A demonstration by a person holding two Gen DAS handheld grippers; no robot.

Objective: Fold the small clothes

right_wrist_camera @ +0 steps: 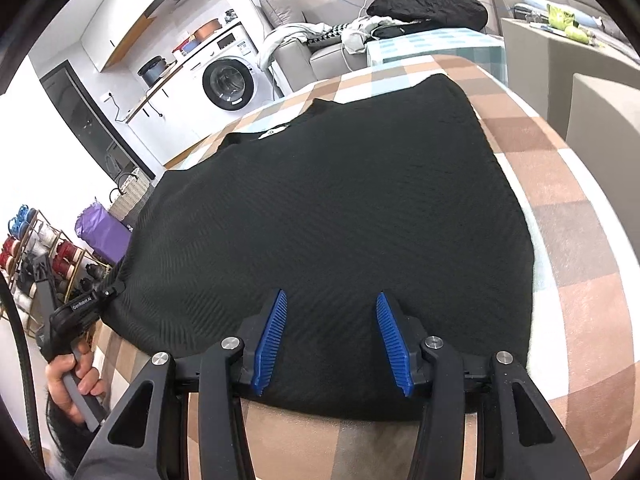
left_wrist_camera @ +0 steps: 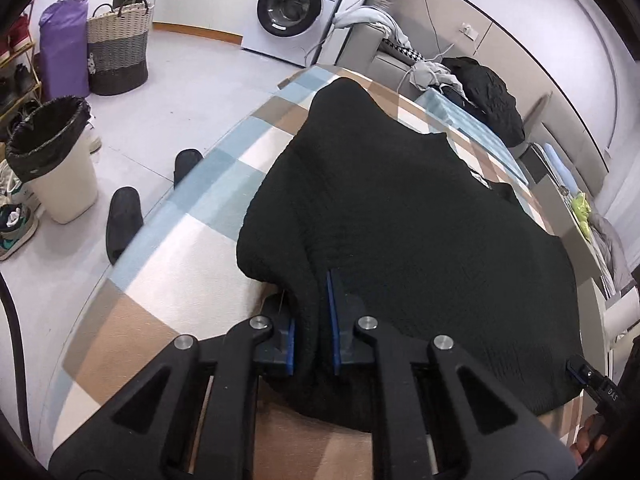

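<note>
My left gripper (left_wrist_camera: 313, 320) pinches a raised fold at the near left edge of a black knit sweater (left_wrist_camera: 400, 216), its blue-padded fingers (left_wrist_camera: 331, 320) closed on the bunched fabric between them. The rest of the sweater spreads ahead and to the right of those fingers across the desk (left_wrist_camera: 168, 264), which is covered in a checked cloth of tan, white and pale blue.

My right gripper (right_wrist_camera: 331, 340) hangs over the sweater's near hem, its blue ribbed fingers (right_wrist_camera: 272, 340) spread apart with only flat knit showing in the gap; whether the tips touch the cloth I cannot tell. From this side the sweater (right_wrist_camera: 340, 220) lies mostly flat, reaching away from my fingers toward the far edge of the desk (right_wrist_camera: 580, 240), a small white label (right_wrist_camera: 273, 132) showing near its far end. To the left of my right fingers, my left hand (right_wrist_camera: 72, 376) grips the handle of the other gripper, whose tip meets the sweater's left edge.

Beyond the desk stand a white washing machine (left_wrist_camera: 296, 4), a woven laundry basket (left_wrist_camera: 118, 48), a lined waste bin (left_wrist_camera: 56, 156) and a pair of dark slippers (left_wrist_camera: 124, 216) on the floor. A sofa (right_wrist_camera: 304, 52) heaped with clothes sits behind the far end.
</note>
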